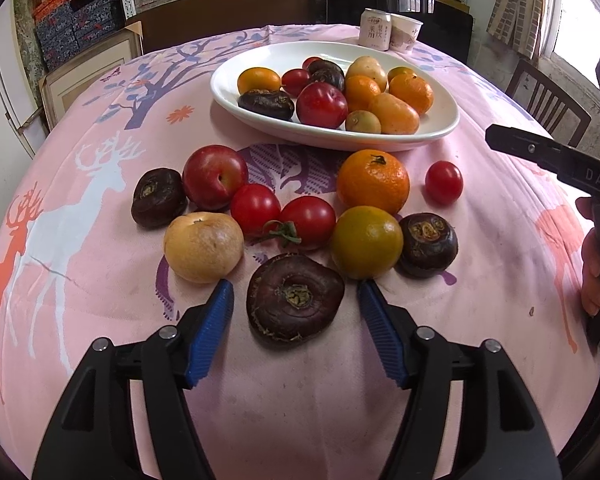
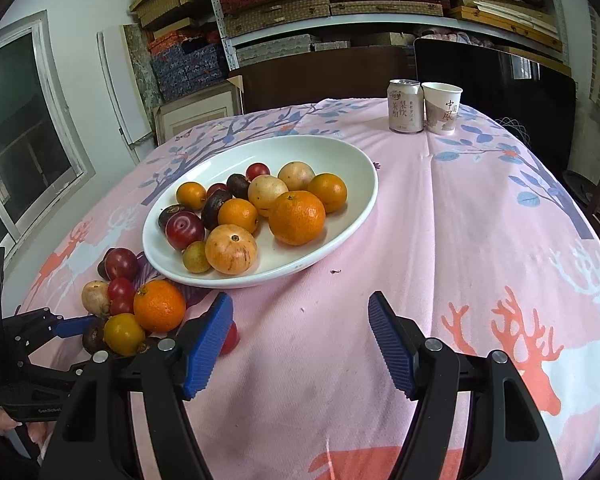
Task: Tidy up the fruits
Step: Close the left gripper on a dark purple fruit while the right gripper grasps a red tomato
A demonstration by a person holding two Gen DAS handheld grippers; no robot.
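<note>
- Down at the near edge of the loose fruit pile (image 1: 300,216), a dark water chestnut (image 1: 295,299) lies on the pink deer-print cloth (image 1: 100,280), between the blue pads of the left gripper (image 1: 296,292); the jaws stand partly open, a strip of cloth showing on each side, pads not touching it.
- Just beyond it: a yellow-green citrus (image 1: 366,242) near the right pad's tip, a pale round fruit (image 1: 203,246) near the left pad's tip, two red tomatoes (image 1: 284,216) between them. Room at either pad tip is tight.
- Farther out: a large orange (image 1: 373,182), a red plum (image 1: 215,177), two more dark chestnuts (image 1: 159,197) at the pile's flanks, a lone small tomato (image 1: 444,182) apart to the right.
- White oval plate (image 1: 440,128) sits past the pile, already loaded with mixed fruit; its near rim lies close to the orange.
- Right gripper (image 2: 300,312) hangs over bare cloth, jaws wide, nothing between them. Open cloth runs right of the plate to the table's edge.
- Right wrist view alone shows the plate's empty far half (image 2: 300,152), and a can (image 2: 405,106) touching a paper cup (image 2: 442,108) at the far edge, well apart from the fruit.
- Left wrist view alone shows the chestnut's full outline; in the right wrist view it is mostly hidden behind other fruit.
</note>
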